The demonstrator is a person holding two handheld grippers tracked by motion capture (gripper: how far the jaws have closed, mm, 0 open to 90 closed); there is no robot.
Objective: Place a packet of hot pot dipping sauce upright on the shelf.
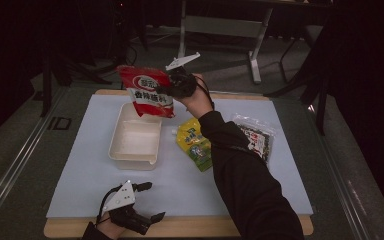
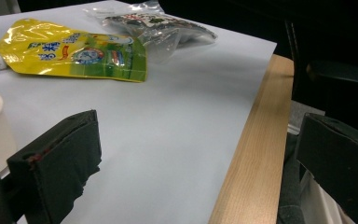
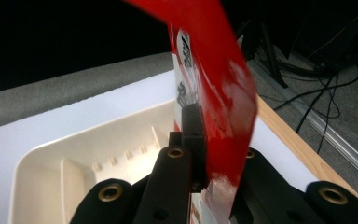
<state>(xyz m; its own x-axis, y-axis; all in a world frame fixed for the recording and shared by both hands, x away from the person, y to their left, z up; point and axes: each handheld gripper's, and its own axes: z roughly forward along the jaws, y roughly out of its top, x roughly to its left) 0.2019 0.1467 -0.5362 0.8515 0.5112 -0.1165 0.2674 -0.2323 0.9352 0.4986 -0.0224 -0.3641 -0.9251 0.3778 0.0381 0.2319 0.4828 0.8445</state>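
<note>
dark room, table [image 1: 80,200] with white sheet. right claw [image 1: 172,89] clamped on red bag [image 1: 147,90], held above tray [image 1: 125,150] at its 12 o'clock. left claw [image 1: 150,202] open, empty. risk: edge pinch, bag may swing and miss tray.

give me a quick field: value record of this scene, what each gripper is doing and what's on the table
right gripper: shut on the red snack bag, held in the air above the white tray
left gripper: open, holding nothing, near the table's front edge
white tray: on the white sheet, nothing in it
yellow pouch: flat on the sheet, right of the tray
clear packet: dark contents, right of the yellow pouch
</note>
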